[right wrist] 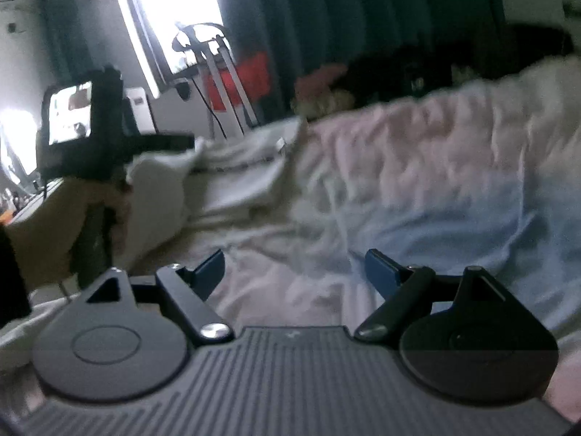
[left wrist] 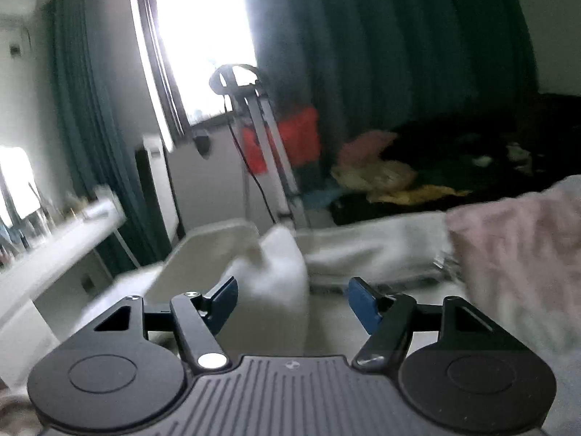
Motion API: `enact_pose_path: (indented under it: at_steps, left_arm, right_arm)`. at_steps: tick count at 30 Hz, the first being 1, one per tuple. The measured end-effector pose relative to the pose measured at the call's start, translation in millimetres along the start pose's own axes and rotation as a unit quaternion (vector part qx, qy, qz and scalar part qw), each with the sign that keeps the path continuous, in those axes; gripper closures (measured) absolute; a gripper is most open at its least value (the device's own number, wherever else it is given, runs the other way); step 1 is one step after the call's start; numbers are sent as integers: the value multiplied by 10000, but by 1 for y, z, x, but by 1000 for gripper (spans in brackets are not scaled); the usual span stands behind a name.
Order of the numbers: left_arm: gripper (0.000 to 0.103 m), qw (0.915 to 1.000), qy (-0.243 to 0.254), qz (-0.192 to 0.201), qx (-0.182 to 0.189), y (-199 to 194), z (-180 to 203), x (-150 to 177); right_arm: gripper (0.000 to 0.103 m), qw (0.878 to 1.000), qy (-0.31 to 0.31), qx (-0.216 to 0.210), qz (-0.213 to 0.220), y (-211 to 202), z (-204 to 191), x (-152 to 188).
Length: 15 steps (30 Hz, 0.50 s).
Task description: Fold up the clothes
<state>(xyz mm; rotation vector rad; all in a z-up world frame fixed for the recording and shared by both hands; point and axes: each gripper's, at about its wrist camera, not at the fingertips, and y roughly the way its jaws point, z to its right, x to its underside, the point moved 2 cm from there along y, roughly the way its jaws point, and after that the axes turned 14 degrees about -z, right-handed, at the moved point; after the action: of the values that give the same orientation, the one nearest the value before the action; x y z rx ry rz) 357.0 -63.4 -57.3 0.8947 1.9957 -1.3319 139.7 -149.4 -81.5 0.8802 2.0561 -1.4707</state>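
While both views are smeared by motion blur, the main shapes can be made out. Seen from the left wrist camera, the left gripper (left wrist: 292, 296) has its blue-padded jaws spread apart, and a peak of a white garment (left wrist: 276, 272) stands between them; whether the cloth touches either pad cannot be told. More of this white cloth trails off to the right, meeting a pale pink quilted blanket (left wrist: 515, 254). Seen from the right wrist camera, the right gripper (right wrist: 294, 272) also has its jaws apart, with nothing between them, hovering above the rumpled pink and bluish blanket (right wrist: 417, 167). At the left of that view, a hand holds the left gripper (right wrist: 105, 134) beside the white garment (right wrist: 163, 181), which lies bunched on the bed. Behind are dark green curtains (left wrist: 381, 54), a bright window (left wrist: 203, 36), and a heap of coloured clothes (left wrist: 381, 174).
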Motion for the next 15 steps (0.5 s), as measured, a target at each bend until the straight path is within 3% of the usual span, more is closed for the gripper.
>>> enact_pose_path:
  at_steps: [6, 7, 8, 9, 12, 15]
  left_arm:
    - [52, 9949, 791, -225, -592, 68, 27, 2]
    - [65, 9931, 961, -243, -622, 73, 31, 5]
    - [89, 9917, 1095, -300, -601, 76, 34, 7]
    - [100, 9902, 1219, -367, -567, 79, 37, 8]
    - [100, 9901, 1296, -266, -478, 63, 36, 8]
    - [101, 9945, 1022, -99, -192, 18, 20, 7]
  right_arm:
    - [17, 9985, 413, -93, -347, 39, 17, 1]
    - [17, 9983, 441, -99, -363, 43, 18, 2]
    - [17, 9983, 445, -100, -362, 45, 18, 2]
    - [17, 9983, 447, -102, -358, 47, 18, 3]
    - [17, 9985, 424, -87, -337, 51, 16, 4]
    - [17, 9992, 329, -82, -223, 47, 11, 4]
